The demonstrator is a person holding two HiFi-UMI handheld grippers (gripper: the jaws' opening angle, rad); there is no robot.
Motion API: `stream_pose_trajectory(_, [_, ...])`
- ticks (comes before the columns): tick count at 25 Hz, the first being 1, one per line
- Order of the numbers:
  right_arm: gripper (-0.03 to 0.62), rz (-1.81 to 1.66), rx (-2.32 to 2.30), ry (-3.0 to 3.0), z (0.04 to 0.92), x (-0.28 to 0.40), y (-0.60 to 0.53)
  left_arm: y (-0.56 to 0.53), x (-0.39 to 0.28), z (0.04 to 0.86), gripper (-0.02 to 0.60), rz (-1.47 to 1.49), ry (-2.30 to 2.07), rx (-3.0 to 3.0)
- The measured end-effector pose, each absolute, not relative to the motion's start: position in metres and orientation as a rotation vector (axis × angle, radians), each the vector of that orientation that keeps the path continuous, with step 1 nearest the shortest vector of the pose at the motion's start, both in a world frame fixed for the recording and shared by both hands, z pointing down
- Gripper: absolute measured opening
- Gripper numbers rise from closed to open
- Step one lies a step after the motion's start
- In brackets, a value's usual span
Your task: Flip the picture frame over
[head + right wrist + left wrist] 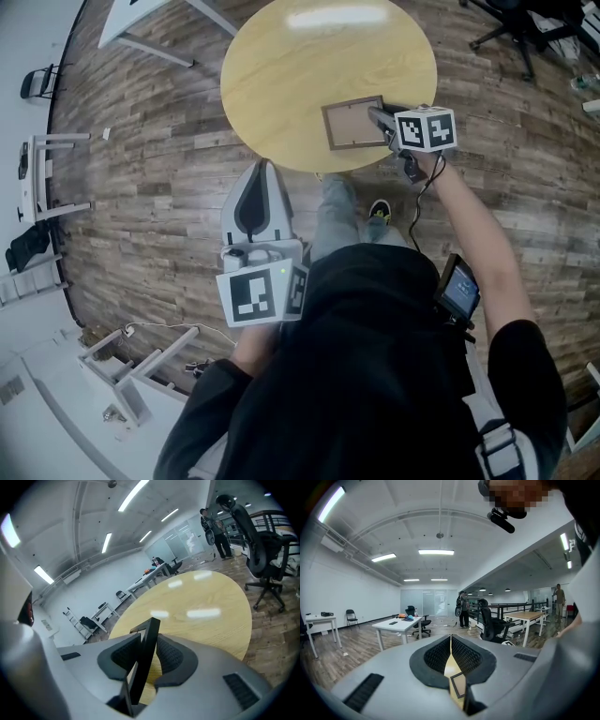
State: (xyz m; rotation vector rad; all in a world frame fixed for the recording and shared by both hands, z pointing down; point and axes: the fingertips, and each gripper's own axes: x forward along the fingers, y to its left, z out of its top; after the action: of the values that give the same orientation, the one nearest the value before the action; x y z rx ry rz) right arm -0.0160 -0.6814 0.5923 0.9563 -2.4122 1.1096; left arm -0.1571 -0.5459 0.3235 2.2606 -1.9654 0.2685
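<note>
A brown-rimmed picture frame (352,124) lies about flat over the near right part of the round wooden table (309,66). My right gripper (382,120) is shut on the frame's right edge. In the right gripper view the dark frame (152,627) runs edge-on between the pads of that gripper (146,648), with the table (206,602) beyond. My left gripper (264,167) hovers off the table's near left rim, pointing at it, apart from the frame. Its jaws (451,639) meet at the tips with nothing in them. The frame (458,685) shows small through the slit.
A black office chair (525,23) stands on the wood floor at the far right, also in the right gripper view as an office chair (262,541). A white table frame (150,28) is far left. The person's shoe (379,210) is at the table's near edge.
</note>
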Motion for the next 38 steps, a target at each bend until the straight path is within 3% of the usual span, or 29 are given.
stream_pose_trajectory(7, [0.122,1.091,1.015,-2.339,0.614,-0.007,-0.694,-0.551,-0.155,0.325,0.028,0.281,-1.962,2.263])
stream_pose_trajectory(20, [0.147,0.727,1.028,-2.146,0.649,0.003,-0.698,-0.560,-0.157,0.328,0.028,0.310,-1.959,2.255])
stream_pose_trajectory(26, [0.153,0.049,0.912,-2.028,0.638,-0.013,-0.701,-0.562,-0.154,0.330,0.028,0.349,-1.959,2.257])
stream_pose_trajectory(32, [0.141,-0.206,0.939,-2.180,0.571,-0.046,-0.703,-0.566,-0.155,0.330,0.028,0.320,-1.956,2.257])
stream_pose_trajectory(35, [0.047,-0.273,1.023,-2.335,0.500,-0.057,-0.697,-0.567,-0.156,0.327,0.028,0.283,-1.941,2.290])
stream_pose_trajectory(38, [0.020,-0.296,1.101,-2.561,0.407,-0.058,-0.675,-0.567,-0.154,0.318,0.028,0.247,-1.929,2.337])
